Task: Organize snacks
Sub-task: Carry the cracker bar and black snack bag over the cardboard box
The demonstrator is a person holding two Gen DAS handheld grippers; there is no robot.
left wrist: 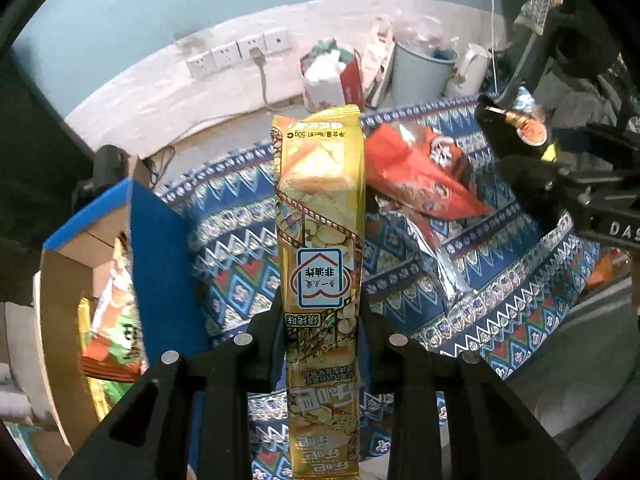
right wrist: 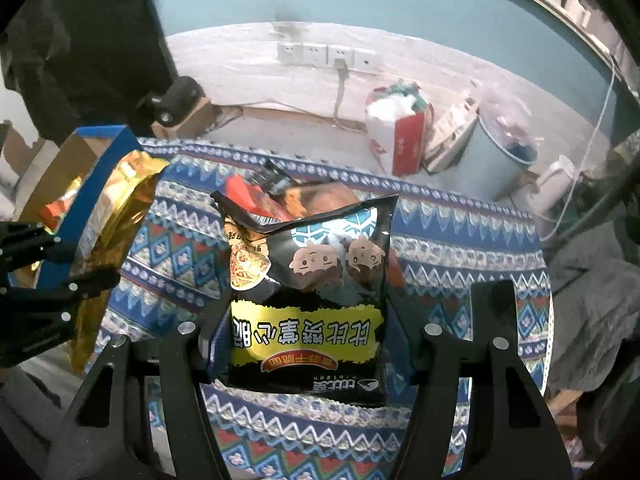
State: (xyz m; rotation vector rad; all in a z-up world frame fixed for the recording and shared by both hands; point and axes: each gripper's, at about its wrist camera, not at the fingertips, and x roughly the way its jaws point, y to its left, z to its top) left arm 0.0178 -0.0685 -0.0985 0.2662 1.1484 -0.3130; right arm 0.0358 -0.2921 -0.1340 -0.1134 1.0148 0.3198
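Observation:
My left gripper (left wrist: 320,320) is shut on a long yellow snack packet (left wrist: 320,220), held upright above the patterned cloth. It also shows at the left of the right wrist view as a gold packet (right wrist: 116,216) beside the blue-edged cardboard box (right wrist: 96,168). My right gripper (right wrist: 304,328) is shut on a black snack bag (right wrist: 308,288) with yellow lettering. In the left wrist view the right gripper (left wrist: 560,168) is at the right, holding that bag (left wrist: 524,120). A red snack bag (left wrist: 416,168) lies on the table. The box (left wrist: 156,240) at left holds several snack packs (left wrist: 116,320).
The table has a blue patterned cloth (right wrist: 460,240). Red and orange snacks (right wrist: 280,196) lie behind the black bag. A silver foil pack (left wrist: 440,256) lies under the red bag. Beyond the table are wall sockets (right wrist: 328,56), a white-red bag (right wrist: 400,128), a grey bin (right wrist: 504,148) and a kettle (right wrist: 552,184).

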